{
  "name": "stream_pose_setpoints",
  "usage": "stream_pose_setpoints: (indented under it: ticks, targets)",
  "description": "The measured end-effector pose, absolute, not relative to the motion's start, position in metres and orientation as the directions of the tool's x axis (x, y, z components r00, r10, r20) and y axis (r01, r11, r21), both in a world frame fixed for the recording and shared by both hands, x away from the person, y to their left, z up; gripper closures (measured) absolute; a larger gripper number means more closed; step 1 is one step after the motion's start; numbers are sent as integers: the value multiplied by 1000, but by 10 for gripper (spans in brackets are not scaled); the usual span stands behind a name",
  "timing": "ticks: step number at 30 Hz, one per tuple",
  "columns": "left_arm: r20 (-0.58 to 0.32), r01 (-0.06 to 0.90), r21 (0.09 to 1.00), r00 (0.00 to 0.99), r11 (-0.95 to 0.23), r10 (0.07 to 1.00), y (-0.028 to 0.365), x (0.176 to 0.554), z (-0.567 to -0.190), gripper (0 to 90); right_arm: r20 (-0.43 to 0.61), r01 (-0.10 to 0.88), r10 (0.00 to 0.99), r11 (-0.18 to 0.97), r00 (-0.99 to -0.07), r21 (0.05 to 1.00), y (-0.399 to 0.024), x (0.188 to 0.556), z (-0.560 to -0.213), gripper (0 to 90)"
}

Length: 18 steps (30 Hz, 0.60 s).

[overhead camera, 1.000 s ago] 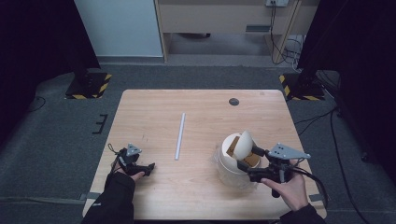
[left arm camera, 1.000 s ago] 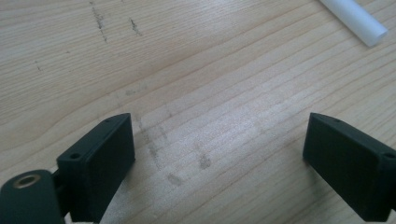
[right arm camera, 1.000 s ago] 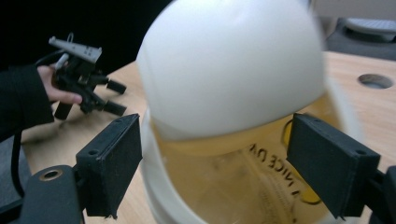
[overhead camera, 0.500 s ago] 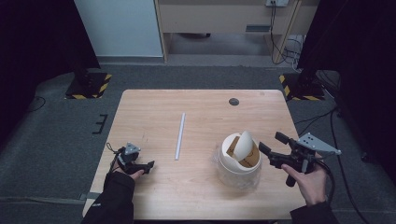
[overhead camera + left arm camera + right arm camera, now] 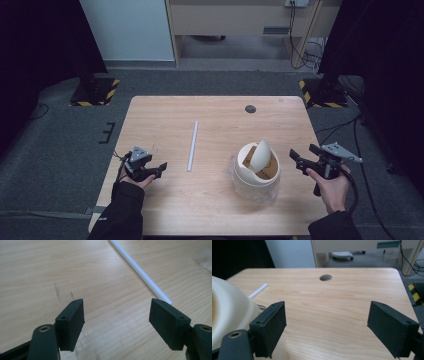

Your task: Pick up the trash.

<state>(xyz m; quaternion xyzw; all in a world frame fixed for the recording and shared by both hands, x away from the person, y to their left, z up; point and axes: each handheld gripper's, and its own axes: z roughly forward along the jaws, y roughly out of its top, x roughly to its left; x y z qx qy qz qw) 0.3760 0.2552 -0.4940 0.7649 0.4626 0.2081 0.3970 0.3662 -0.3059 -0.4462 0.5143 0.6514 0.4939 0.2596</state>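
Observation:
A cream-white cup point(image 5: 256, 170) with a tilted lid stands on the wooden table point(image 5: 220, 125) right of centre, inside a clear plastic wrap. A white straw point(image 5: 192, 145) lies lengthwise near the middle. My right gripper point(image 5: 304, 156) is open just right of the cup, apart from it; in the right gripper view the cup's wall point(image 5: 227, 312) curves in at the left beside the jaws. My left gripper point(image 5: 159, 167) rests open at the table's left front. The straw's end point(image 5: 150, 281) lies ahead of its right jaw.
A round dark cable hole point(image 5: 250, 108) sits near the table's far edge. Yellow-black striped stand bases point(image 5: 95, 90) are on the floor at both far corners. Cables point(image 5: 300, 35) hang at the back right.
My right gripper has let go of the cup's right side and drawn back to the right, now open. The left gripper has stayed put.

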Motion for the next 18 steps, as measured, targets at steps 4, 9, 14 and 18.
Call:
stream_pose_setpoints:
  ticks: [4,9,14,18]
  targets:
    - [-25,490,833,498,-257,867,246,381,-490,280,157,447,937,-2,-311,894,-310,373,-461,153]
    - [-35,492,836,486,-241,873,233,392,-487,295,125,489,948,36,-292,872,-316,379,-474,161]
    - [-93,534,820,480,-206,872,214,406,-495,294,101,516,950,69,-294,854,-319,380,-482,168]
    - [-101,566,795,477,-218,873,202,416,-503,296,80,526,953,91,-293,846,-321,381,-486,177]
